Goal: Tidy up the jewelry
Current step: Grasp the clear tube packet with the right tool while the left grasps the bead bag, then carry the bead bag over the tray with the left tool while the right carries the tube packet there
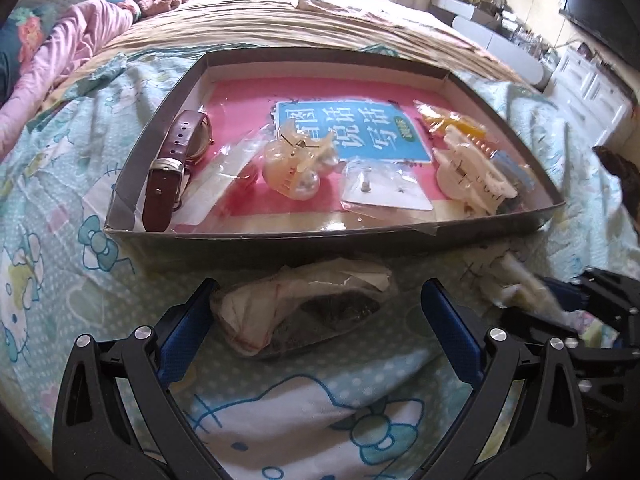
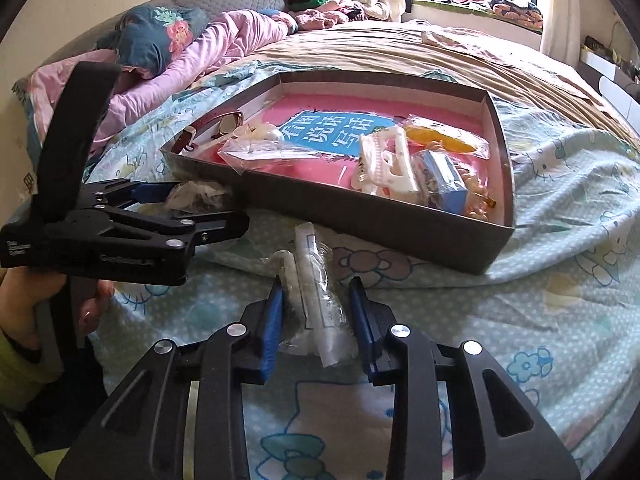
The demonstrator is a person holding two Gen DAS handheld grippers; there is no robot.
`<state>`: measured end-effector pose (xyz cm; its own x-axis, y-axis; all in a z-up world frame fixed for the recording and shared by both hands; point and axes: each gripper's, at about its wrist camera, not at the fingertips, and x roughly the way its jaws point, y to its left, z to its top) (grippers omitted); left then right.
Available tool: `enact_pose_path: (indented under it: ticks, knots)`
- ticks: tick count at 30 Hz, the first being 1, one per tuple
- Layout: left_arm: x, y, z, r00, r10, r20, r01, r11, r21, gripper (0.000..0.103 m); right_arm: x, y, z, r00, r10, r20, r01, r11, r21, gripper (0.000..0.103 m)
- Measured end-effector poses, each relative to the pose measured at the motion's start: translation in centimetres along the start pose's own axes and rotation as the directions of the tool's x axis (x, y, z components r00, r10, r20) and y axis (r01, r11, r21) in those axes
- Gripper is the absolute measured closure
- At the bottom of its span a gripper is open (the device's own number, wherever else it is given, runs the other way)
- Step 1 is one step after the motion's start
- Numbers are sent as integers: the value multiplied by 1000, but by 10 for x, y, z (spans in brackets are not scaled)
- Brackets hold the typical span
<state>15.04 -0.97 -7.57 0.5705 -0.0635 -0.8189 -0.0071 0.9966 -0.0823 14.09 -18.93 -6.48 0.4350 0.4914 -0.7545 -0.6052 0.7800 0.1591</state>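
Observation:
A shallow grey box [image 1: 280,240] [image 2: 400,224] lies on the bed. In it are a brown-strap watch [image 1: 176,160] [image 2: 212,126], a pearly hair claw [image 1: 298,164], a bagged pair of ear studs [image 1: 384,188], a white hair claw [image 1: 472,176] [image 2: 388,168] and a yellow bagged item [image 2: 444,138]. My left gripper [image 1: 320,292] [image 2: 192,204] is open around a clear bag with white and dark contents [image 1: 304,312] lying before the box. My right gripper [image 2: 318,292] is open around a clear bag with a white roll [image 2: 320,304]; the pads stand apart from it.
The bed has a pale-blue cartoon sheet [image 2: 560,280] and a tan blanket [image 1: 320,20] behind the box. Pink bedding and pillows [image 2: 192,52] lie at the far left. White cabinets [image 1: 588,84] stand to the right. The right gripper's body [image 1: 600,320] is at the right edge.

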Motion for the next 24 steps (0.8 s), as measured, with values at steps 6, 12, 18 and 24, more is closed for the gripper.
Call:
enact_pose_path:
  ticks: [6, 12, 18, 24]
  knots:
    - [-4, 4, 0, 999, 33, 11, -33, 999, 8, 34, -5, -2, -3, 1000, -3, 1, 3, 1000, 13, 73]
    - [-16, 7, -6, 1000, -5, 19, 4, 1000, 19, 38, -12, 0, -2, 1000, -4, 12, 4, 1000, 10, 74]
    - [-37, 10, -14, 999, -38, 32, 37, 999, 26, 38, -26, 1, 2, 999, -6, 41, 6, 1000, 3, 74]
    - [-62, 16, -10, 996, -23, 85, 21, 1000, 23, 38, -43, 2, 10, 997, -4, 81, 5, 1000, -5, 74]
